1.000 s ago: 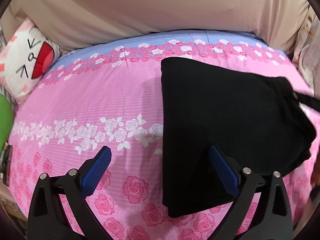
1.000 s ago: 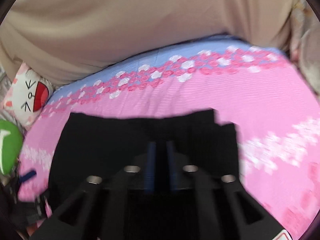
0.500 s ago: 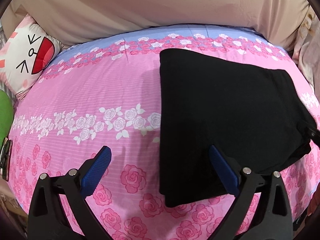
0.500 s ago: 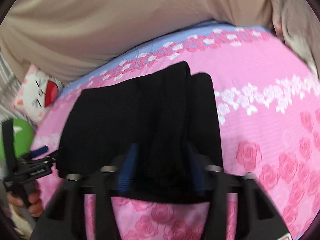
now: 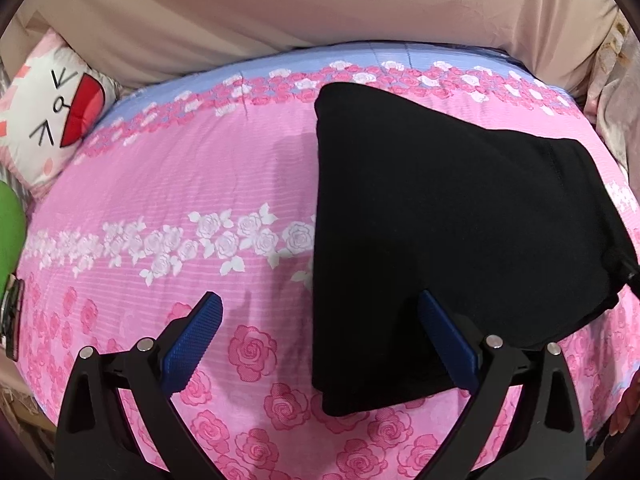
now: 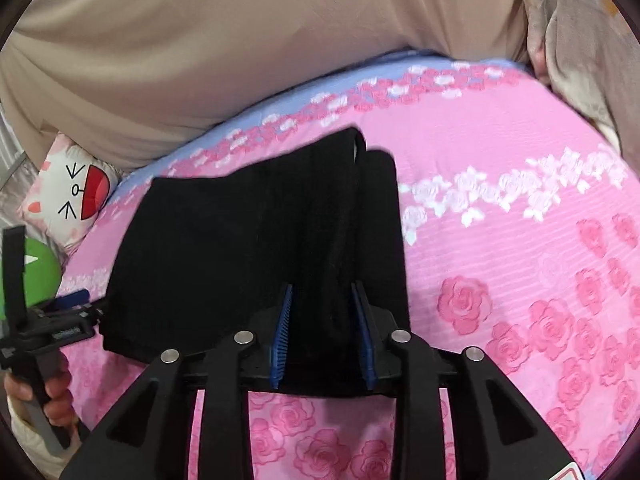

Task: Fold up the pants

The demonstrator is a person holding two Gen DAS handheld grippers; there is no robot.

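The black pants (image 5: pixel 452 232) lie folded into a flat block on the pink rose bedspread (image 5: pixel 180 184). My left gripper (image 5: pixel 320 312) is open and empty, its right finger over the pants' near left part. In the right wrist view the pants (image 6: pixel 248 248) fill the middle. My right gripper (image 6: pixel 322 308) is open, its blue pads either side of a raised fold of the pants without pinching it. The left gripper (image 6: pixel 60 316) shows at that view's left edge, held in a hand.
A cat-face pillow (image 5: pixel 48 112) and a green cushion (image 5: pixel 8 232) sit at the bed's left. A beige padded headboard (image 5: pixel 320 12) runs along the far side. A grey-pink blanket (image 6: pixel 580 52) lies at the far right. The bedspread stretches to the right of the pants (image 6: pixel 520 240).
My right gripper has opened from shut and let go of the pants, and pulled back so more bed shows. My left gripper stayed open and shifted only slightly.
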